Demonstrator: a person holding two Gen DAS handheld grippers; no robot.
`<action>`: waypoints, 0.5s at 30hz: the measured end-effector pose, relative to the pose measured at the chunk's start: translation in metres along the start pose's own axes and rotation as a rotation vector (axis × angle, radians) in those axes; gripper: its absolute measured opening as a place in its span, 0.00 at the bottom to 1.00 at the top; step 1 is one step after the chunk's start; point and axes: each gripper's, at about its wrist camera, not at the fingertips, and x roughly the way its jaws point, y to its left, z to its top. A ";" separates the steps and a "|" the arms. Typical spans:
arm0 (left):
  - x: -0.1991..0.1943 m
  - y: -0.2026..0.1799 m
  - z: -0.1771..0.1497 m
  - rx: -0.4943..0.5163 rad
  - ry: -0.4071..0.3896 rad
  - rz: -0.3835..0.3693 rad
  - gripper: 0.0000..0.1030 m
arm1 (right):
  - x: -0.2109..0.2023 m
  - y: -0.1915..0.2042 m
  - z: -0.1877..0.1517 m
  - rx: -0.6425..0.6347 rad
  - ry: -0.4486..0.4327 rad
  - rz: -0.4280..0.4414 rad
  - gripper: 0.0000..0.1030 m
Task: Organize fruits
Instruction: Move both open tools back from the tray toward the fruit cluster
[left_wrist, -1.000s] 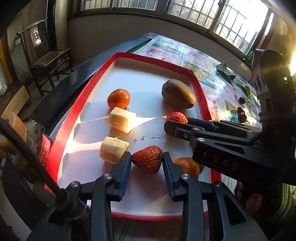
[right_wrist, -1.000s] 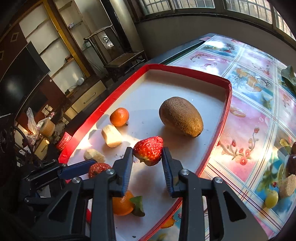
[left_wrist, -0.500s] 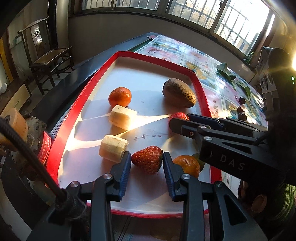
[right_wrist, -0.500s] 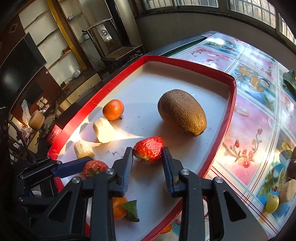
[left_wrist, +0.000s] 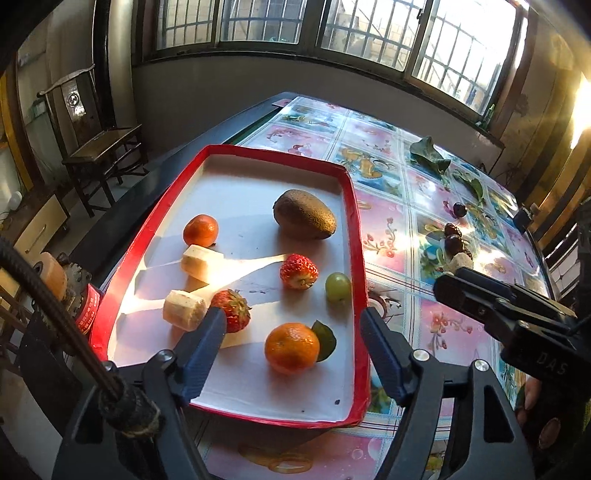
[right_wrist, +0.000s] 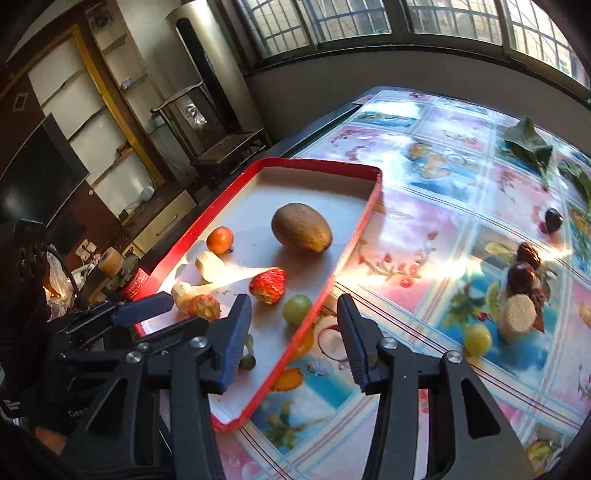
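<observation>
A red-rimmed white tray (left_wrist: 255, 152) (right_wrist: 354, 236) holds a kiwi (left_wrist: 304, 214) (right_wrist: 301, 228), two strawberries (left_wrist: 299, 271) (left_wrist: 232, 310), two tangerines (left_wrist: 292, 347) (left_wrist: 200, 230), two banana pieces (left_wrist: 201, 262) (left_wrist: 184, 309) and a green grape (left_wrist: 337, 287) (right_wrist: 297, 309). My left gripper (left_wrist: 291, 349) is open and empty above the tray's near end, around the near tangerine. My right gripper (right_wrist: 293, 332) is open and empty over the tray's right rim, near the grape.
On the patterned tablecloth to the right lie dark fruits (right_wrist: 521, 275), a cut banana piece (right_wrist: 517, 314), a green grape (right_wrist: 477, 339), a dark grape (right_wrist: 553, 220) and green leaves (right_wrist: 528, 144). A chair (left_wrist: 99, 136) and cabinets stand left of the table.
Both grippers opened and let go of their strawberries, which now lie on the tray. Both pulled back and up, and a green grape now shows on the tray.
</observation>
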 end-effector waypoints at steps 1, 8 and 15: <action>-0.001 -0.006 0.000 0.001 -0.001 0.006 0.74 | -0.009 -0.007 -0.004 0.015 -0.010 -0.015 0.49; -0.004 -0.040 -0.010 0.027 0.003 0.070 0.77 | -0.053 -0.047 -0.028 0.120 -0.058 -0.096 0.50; -0.007 -0.071 -0.021 0.086 0.016 0.094 0.78 | -0.076 -0.061 -0.046 0.144 -0.082 -0.152 0.56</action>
